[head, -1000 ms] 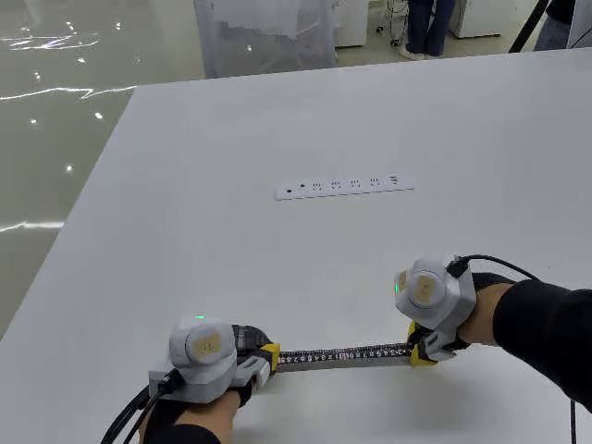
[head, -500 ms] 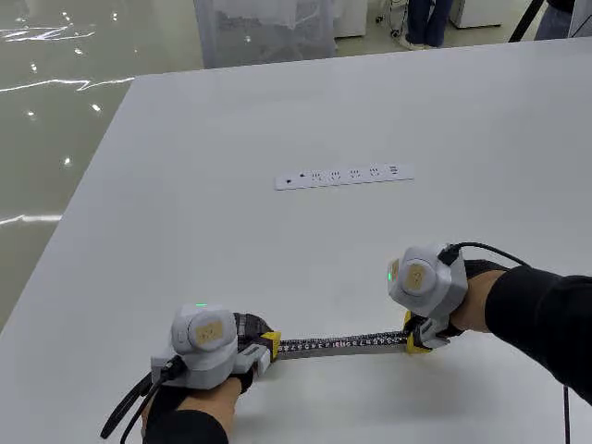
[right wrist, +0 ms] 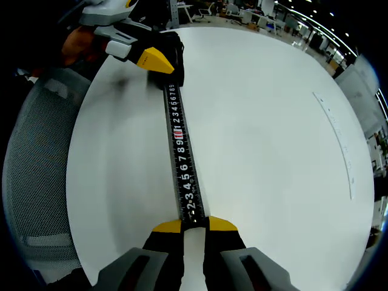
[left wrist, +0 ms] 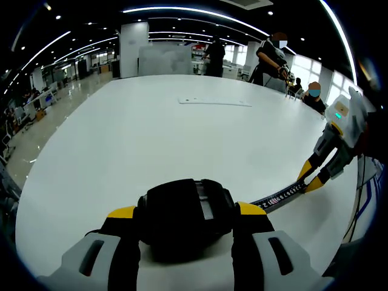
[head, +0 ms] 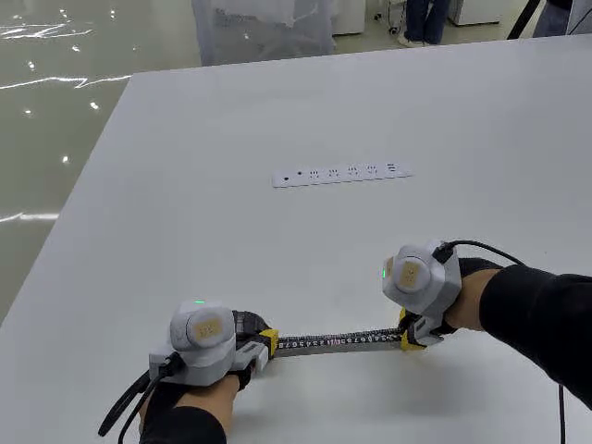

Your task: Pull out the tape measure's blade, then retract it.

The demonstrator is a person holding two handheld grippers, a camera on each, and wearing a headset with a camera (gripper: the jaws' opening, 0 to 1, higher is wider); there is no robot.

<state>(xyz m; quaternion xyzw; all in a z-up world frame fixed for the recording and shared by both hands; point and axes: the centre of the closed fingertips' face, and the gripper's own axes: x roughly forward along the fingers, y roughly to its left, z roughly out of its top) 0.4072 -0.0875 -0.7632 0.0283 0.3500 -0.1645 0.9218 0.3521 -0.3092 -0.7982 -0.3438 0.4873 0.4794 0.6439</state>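
A black tape measure case [left wrist: 185,215] sits clamped between the yellow-tipped jaws of my left gripper [head: 257,346] near the table's front edge. Its dark numbered blade [head: 335,341] runs right along the tabletop to my right gripper [head: 407,339], which is shut on the blade's end. In the right gripper view the blade [right wrist: 182,160] stretches from my jaws up to the case [right wrist: 171,53], showing numbers up to about ten. The left gripper view shows the blade [left wrist: 277,197] reaching the right gripper [left wrist: 312,177] at the right.
A white power strip [head: 341,173] lies flat on the white table [head: 277,111] further back, well away from both grippers. The table's left edge drops to a glossy floor. People stand beyond the far edge. A grey mesh chair [right wrist: 36,170] is beside the table's near edge.
The right gripper has slid a little left toward the case, so the exposed blade is slightly shorter. The left gripper stays put on the case.
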